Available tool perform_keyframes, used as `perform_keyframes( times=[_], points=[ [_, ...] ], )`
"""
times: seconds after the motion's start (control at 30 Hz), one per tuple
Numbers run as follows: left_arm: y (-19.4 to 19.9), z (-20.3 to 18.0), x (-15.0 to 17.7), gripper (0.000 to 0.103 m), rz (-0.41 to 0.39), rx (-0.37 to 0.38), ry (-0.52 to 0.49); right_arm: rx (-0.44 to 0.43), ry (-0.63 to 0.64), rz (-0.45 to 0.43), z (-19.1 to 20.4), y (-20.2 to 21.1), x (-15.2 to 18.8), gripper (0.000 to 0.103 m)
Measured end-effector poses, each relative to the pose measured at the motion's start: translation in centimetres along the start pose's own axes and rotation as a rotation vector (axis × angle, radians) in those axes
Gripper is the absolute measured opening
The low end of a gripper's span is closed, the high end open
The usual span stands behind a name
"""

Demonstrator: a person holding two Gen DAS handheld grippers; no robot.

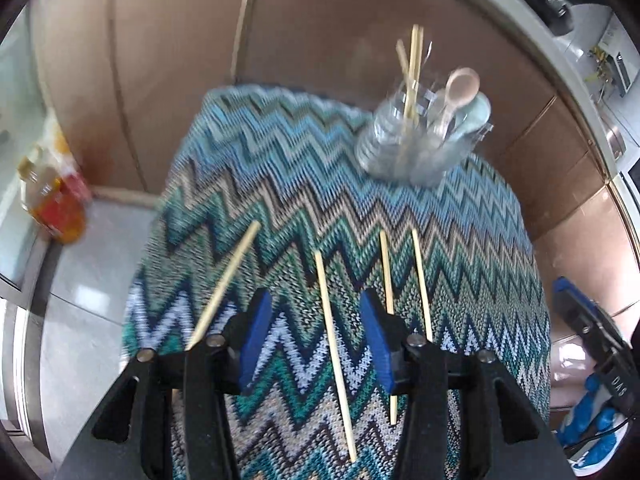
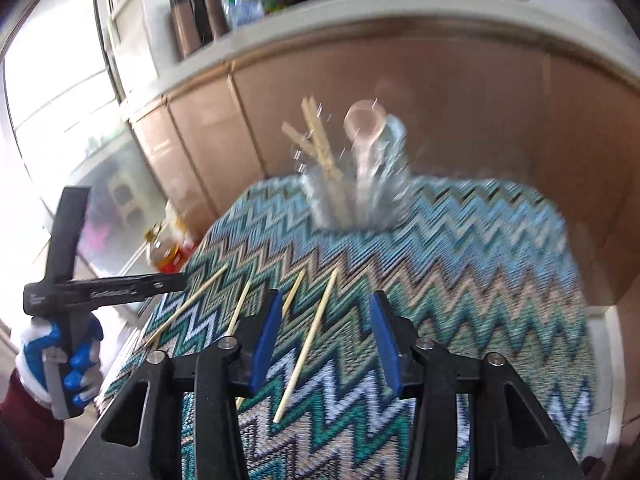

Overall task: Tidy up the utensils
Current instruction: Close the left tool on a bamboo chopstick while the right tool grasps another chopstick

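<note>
Chopsticks (image 1: 334, 354) lie loose on a zigzag cloth (image 1: 288, 184), four of them, awaiting the glass holder (image 1: 416, 140) at upper right.

One stick runs lengthwise up the lower centre of the left view, between the spread, empty jaws of the left gripper (image 1: 316, 340), which looks the nearer. The right gripper (image 2: 324, 344), jaws also spread and empty, has a stick lying aslant just left of its centre. The holder already has chopsticks and a spoon (image 1: 460, 88).
</note>
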State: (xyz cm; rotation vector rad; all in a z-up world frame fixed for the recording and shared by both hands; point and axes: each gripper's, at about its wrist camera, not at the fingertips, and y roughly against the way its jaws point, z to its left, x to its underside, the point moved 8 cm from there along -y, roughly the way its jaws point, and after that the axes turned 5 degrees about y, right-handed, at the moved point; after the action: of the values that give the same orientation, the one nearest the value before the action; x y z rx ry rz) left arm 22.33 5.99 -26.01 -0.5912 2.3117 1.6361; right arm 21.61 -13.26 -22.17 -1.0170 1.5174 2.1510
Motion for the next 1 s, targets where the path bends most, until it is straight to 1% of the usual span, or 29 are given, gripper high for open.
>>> perform_keyframes(
  times=[0.07, 0.13, 0.2, 0.4, 0.5, 0.57, 0.77, 0.9, 1.0],
  points=[
    [-1.8, -0.2, -0.2, 0.033, 0.059, 0.014, 0.000, -0.027, -0.008, 0.049, 0.0, -1.9, -0.1, 0.032],
    [-3.2, -0.4, -0.5, 0.031, 0.104, 0.006, -0.002, -0.050, -0.021, 0.111, -0.1, -4.1, -0.3, 0.028],
    [-4.9, -0.6, -0.7, 0.028, 0.163, 0.000, 0.005, -0.078, -0.033, 0.171, -0.2, -6.2, -0.4, 0.026],
    [-7.8, -1.0, -0.9, 0.017, 0.259, -0.006, 0.011, -0.117, -0.050, 0.304, -0.1, -11.2, -0.1, 0.022],
    [-8.6, -0.8, -0.9, 0.014, 0.275, -0.037, -0.001, -0.107, -0.050, 0.350, -0.5, -13.2, -0.1, 0.019],
    [-9.0, -0.6, -0.7, 0.014, 0.287, -0.041, 0.000, -0.103, -0.057, 0.373, -0.7, -14.2, -0.2, 0.017],
    [-9.5, -0.2, -0.5, 0.012, 0.305, -0.035, 0.000, -0.077, -0.035, 0.445, -0.7, -16.4, 0.0, 0.014],
    [-9.9, -0.6, -0.3, 0.011, 0.316, -0.037, -0.015, -0.039, 0.002, 0.480, 0.2, -17.9, 0.0, 0.012],
    [-10.0, -0.7, -0.4, 0.011, 0.320, -0.030, -0.014, -0.006, 0.022, 0.491, 0.3, -18.1, 0.1, 0.010]
  ],
)
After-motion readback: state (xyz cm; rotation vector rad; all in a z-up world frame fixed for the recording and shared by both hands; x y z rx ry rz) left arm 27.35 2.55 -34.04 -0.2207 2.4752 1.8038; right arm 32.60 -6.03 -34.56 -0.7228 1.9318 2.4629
